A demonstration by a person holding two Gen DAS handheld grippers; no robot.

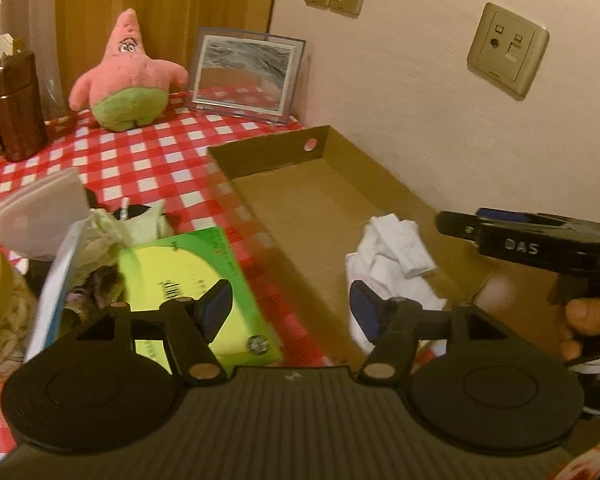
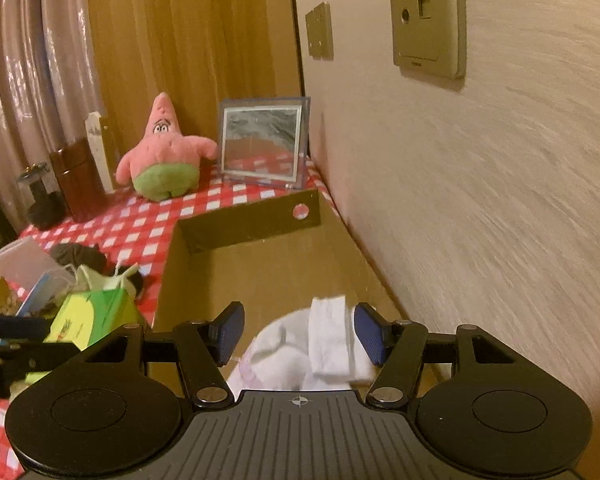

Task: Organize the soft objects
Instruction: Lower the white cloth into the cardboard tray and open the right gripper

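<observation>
Counted on and around the checkered table: one pink starfish plush [image 1: 126, 74], one cardboard box [image 1: 312, 204], one white cloth bundle [image 1: 396, 256], one green carton [image 1: 196, 280], one framed picture [image 1: 246, 74], three wall plates [image 1: 508, 50].

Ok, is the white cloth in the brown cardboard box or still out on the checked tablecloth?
In. The crumpled white cloth lies on the floor of the shallow brown cardboard box, at its near end.

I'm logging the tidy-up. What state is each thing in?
Left gripper: open, empty.
Right gripper: open, over the cloth.
White cloth: crumpled, lying in the box.
Cardboard box: open-topped.
Pink star plush: upright on the table.
</observation>
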